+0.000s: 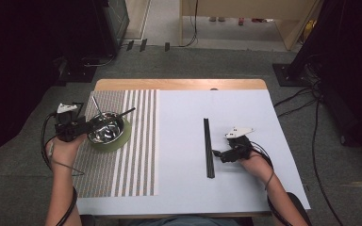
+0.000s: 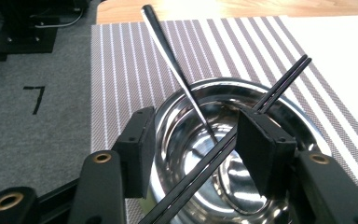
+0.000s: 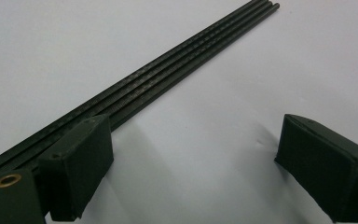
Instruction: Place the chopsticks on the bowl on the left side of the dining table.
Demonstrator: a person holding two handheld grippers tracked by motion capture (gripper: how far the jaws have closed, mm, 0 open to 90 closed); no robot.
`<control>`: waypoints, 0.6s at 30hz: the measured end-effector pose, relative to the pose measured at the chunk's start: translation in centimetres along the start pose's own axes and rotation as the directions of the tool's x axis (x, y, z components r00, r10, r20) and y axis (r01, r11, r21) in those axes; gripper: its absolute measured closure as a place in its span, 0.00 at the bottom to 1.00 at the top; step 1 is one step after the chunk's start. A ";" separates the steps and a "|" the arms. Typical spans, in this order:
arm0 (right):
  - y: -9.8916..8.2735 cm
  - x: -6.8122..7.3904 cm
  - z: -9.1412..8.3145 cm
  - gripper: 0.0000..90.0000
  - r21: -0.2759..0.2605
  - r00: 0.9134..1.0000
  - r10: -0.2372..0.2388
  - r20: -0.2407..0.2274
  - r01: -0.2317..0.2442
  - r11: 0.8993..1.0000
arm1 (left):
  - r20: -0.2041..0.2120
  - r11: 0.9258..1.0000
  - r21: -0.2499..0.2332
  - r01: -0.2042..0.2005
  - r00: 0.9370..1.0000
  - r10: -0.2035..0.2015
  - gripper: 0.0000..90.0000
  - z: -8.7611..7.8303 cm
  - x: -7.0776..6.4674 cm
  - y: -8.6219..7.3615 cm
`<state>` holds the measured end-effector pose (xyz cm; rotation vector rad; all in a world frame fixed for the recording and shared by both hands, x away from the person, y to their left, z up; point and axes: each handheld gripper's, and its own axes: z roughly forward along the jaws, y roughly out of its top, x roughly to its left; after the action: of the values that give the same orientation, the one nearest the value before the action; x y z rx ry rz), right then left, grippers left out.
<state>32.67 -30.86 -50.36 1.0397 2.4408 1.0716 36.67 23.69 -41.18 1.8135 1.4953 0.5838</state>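
The left gripper [image 2: 193, 140], fingers half-open around the chopsticks [image 2: 242, 126] in the bowl [image 2: 303, 126], seems poised to grip them, while the right gripper [image 3: 191, 158] is held wide beside the chopstick bundle [image 3: 168, 74] on the desk [image 1: 264, 188].

- Wooden table [image 1: 179, 84], its top covered by a white sheet [image 1: 245, 117].
- Striped grey-and-white woven placemat [image 1: 136, 141] along the left edge.
- Black chopsticks [image 1: 209, 147], bundled, right of centre.

We hold our left claw [image 1: 90, 126] at the far left, forearm rising from the bottom edge, wrist bent so the jaws point to our right, standing partly apart with neither pad pressing on anything. Our right claw [image 1: 218, 154] rests low at the right, forearm angling inward, jaws pointing left and spread wide, nothing between the pads.
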 end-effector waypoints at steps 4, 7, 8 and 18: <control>0.0 0.0 0.0 0.11 0.000 1.000 0.000 0.000 0.000 1.000 | 0.019 1.000 0.012 0.014 1.000 -0.015 0.56 0.7 -0.6 0.4; 0.0 0.0 0.0 0.11 0.000 1.000 0.000 0.000 0.000 1.000 | 0.019 1.000 0.018 0.000 1.000 0.000 0.55 1.4 -1.2 0.7; 0.0 0.0 0.0 0.11 0.000 1.000 0.000 0.000 0.000 1.000 | 0.020 1.000 0.019 -0.004 1.000 0.004 0.55 1.6 -1.4 0.8; 0.0 0.0 0.0 0.11 0.000 1.000 0.000 0.000 0.000 1.000 | 0.001 1.000 0.020 0.013 1.000 -0.013 0.66 2.6 -1.8 0.8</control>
<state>32.67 -30.86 -50.36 1.0397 2.4411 1.0722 38.69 21.27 -42.07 1.8183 1.5160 0.5632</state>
